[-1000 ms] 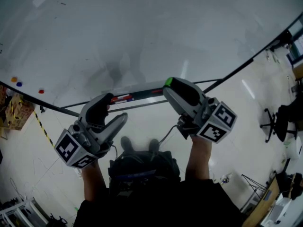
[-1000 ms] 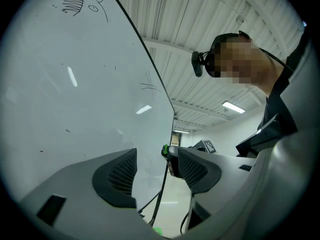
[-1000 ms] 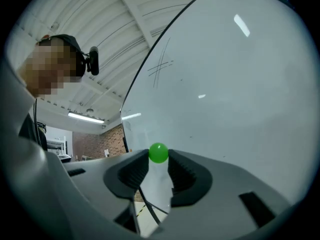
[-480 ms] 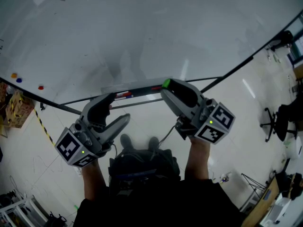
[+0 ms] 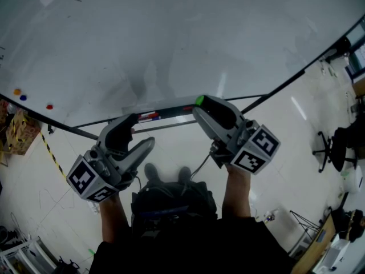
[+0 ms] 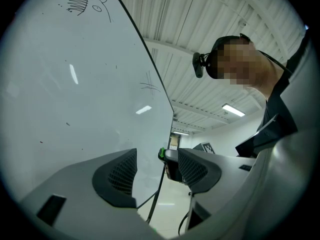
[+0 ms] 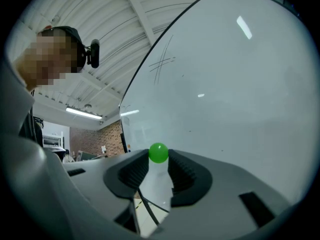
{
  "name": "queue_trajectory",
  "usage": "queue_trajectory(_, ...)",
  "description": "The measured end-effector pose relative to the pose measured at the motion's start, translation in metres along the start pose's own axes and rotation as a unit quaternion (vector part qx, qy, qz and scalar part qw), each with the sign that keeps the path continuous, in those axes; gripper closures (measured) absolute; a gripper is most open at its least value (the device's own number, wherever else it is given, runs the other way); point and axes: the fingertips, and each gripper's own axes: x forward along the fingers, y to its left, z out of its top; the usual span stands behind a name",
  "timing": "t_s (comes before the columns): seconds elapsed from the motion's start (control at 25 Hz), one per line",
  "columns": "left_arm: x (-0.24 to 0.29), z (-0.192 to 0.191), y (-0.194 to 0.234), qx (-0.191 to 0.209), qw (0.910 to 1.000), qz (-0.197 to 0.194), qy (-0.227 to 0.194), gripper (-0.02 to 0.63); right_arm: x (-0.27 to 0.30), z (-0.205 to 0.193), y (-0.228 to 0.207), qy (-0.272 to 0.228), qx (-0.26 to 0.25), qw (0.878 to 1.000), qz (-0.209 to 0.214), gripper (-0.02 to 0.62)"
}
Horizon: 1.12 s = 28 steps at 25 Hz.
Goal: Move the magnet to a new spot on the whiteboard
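Observation:
A small green round magnet (image 5: 200, 100) (image 7: 159, 152) sits pinched at the tips of my right gripper (image 5: 201, 104) (image 7: 159, 160), which is shut on it. It hovers close to the lower part of the whiteboard (image 5: 171, 39) (image 7: 240, 94); I cannot tell whether it touches the board. My left gripper (image 5: 138, 132) (image 6: 157, 160) is held beside it to the left, jaws apart with nothing between them. The green magnet (image 6: 161, 154) also shows past the left jaws. The board (image 6: 60, 99) is almost blank, with faint pen marks.
Three more magnets stick at the board's left edge: orange (image 5: 17, 91), blue (image 5: 23, 97), red (image 5: 49, 106). A marker tray (image 5: 155, 117) runs along the board's bottom edge. A black office chair (image 5: 326, 147) stands on the floor at right, yellow-black tape (image 5: 52, 156) at left.
The right gripper with the green magnet has drifted very slightly to the left. The left gripper has stayed where it was.

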Motion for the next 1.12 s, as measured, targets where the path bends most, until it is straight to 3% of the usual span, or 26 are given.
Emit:
queue_trajectory(0.52, -0.011, 0.005, 0.02, -0.001, 0.9999, 0.008, -0.007, 0.356, 0.039, 0.002, -0.022, 0.018, -0.069, 0.995, -0.065, 0.445)
queue_trajectory(1.12, -0.015, 0.007, 0.036, -0.001, 1.0, 0.005, -0.001, 0.356, 0.081, 0.011, -0.057, 0.034, -0.18, 0.968, -0.171, 0.445)
